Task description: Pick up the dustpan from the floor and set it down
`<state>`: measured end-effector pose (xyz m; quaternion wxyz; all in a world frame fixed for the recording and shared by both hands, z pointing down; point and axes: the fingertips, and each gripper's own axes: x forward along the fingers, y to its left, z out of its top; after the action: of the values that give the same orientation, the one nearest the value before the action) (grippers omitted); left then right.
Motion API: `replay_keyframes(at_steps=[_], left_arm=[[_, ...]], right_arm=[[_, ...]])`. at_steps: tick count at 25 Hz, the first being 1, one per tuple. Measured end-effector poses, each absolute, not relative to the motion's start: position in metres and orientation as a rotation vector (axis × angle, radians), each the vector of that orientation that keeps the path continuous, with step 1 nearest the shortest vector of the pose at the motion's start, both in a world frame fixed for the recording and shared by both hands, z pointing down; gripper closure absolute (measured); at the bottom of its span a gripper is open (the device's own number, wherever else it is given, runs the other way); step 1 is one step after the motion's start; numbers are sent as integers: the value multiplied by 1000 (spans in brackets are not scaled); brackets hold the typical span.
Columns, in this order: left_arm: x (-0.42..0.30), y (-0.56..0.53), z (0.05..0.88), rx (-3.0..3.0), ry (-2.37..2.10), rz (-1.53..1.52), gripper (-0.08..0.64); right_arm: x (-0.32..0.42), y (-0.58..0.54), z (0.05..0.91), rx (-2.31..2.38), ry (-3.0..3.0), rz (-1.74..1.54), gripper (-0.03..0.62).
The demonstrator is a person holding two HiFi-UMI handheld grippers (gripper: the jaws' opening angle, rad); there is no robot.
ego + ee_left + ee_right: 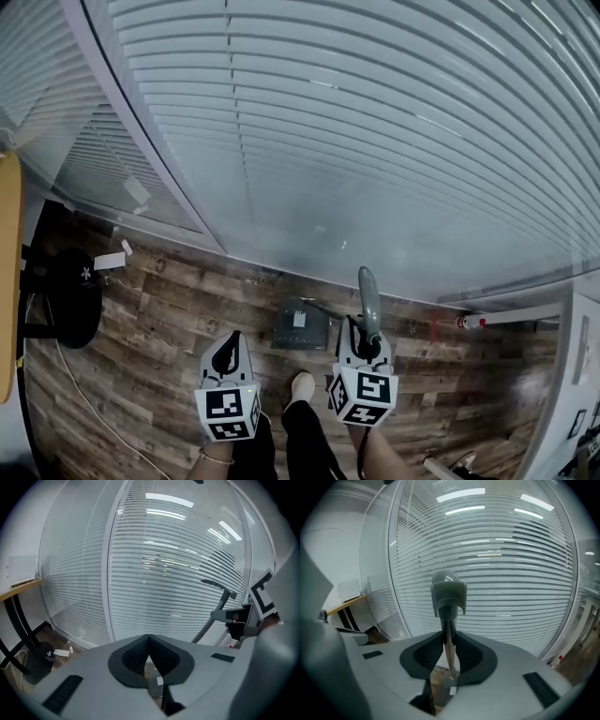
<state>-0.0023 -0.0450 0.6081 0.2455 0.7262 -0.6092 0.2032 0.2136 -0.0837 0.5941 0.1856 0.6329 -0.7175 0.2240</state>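
The dustpan has a long grey handle (367, 292) and a dark pan (300, 327) with a white label that sits low over the wood floor; I cannot tell whether it touches the floor. My right gripper (367, 345) is shut on the handle, whose capped top (449, 592) rises above the jaws while the thin stem (449, 648) is pinched between them. My left gripper (226, 357) is beside it on the left, shut with nothing in it. From the left gripper view the handle (218, 606) slants up at the right, next to the right gripper (241, 623).
A glass wall with white blinds (375, 141) stands just ahead. At the left are a black stool base (75, 295), a yellow tabletop edge (8, 272), paper scraps (110, 261) and a floor cable (89, 403). A red-and-white object (472, 322) lies right. My shoe (302, 384) is between the grippers.
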Motion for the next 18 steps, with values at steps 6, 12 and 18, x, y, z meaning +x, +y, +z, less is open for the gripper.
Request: replay_keyframes(at_steps=[6, 12, 18], left_arm=[[-4, -49, 548, 1990, -1691, 455, 545], [5, -66, 478, 2066, -1692, 408, 545], [18, -85, 404, 2145, -1708, 317, 545]], right_arm=[[205, -79, 533, 1774, -2058, 541, 494], [203, -85, 459, 1770, -2104, 483, 494], [200, -102, 379, 1783, -2176, 403, 494]])
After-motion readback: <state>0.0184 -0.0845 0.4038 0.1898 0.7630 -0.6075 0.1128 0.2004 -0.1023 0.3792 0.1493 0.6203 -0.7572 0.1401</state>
